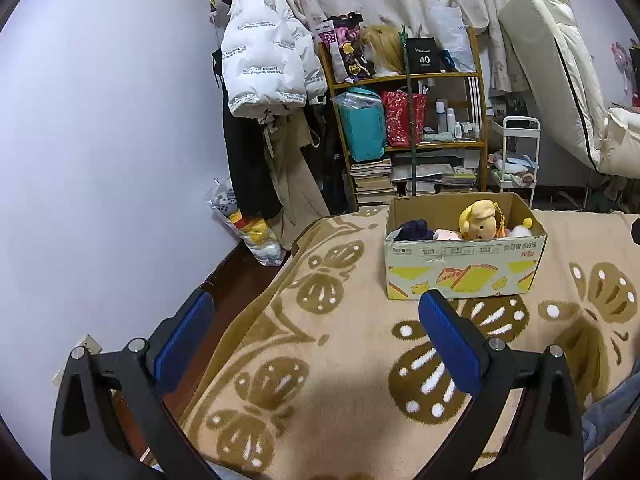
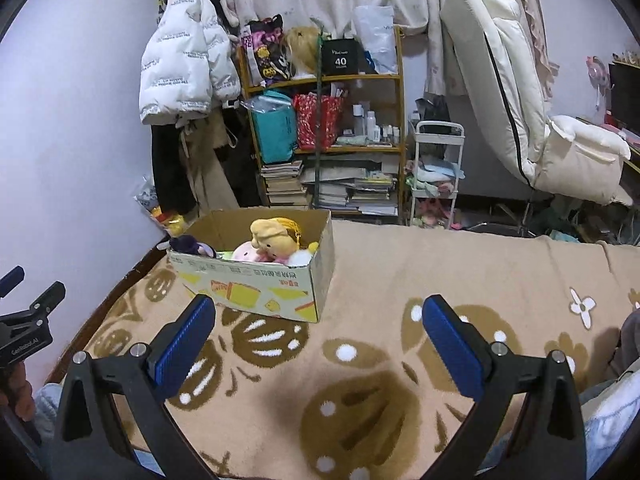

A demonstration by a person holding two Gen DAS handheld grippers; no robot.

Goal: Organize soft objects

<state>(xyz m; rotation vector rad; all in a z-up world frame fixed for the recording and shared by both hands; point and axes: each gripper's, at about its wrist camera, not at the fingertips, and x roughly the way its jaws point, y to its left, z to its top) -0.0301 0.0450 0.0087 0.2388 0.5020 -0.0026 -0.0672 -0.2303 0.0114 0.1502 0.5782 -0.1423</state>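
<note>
A cardboard box (image 1: 464,268) stands on the tan butterfly-patterned blanket (image 1: 352,344). In it lie a yellow plush doll (image 1: 478,218), a dark purple plush (image 1: 414,230), a pink plush (image 1: 446,234) and a white one (image 1: 520,231). The box also shows in the right wrist view (image 2: 256,284), with the yellow plush (image 2: 272,234) and the purple plush (image 2: 188,245) in it. My left gripper (image 1: 316,324) is open and empty, above the blanket short of the box. My right gripper (image 2: 318,326) is open and empty, to the right of the box and nearer than it.
A wooden shelf (image 1: 408,120) with bags, bottles and stacked books stands behind the bed. A white puffer jacket (image 1: 264,60) hangs at the wall. A white cart (image 2: 436,168) and a white recliner (image 2: 520,92) stand at the right. A plastic bag (image 1: 248,228) lies on the floor.
</note>
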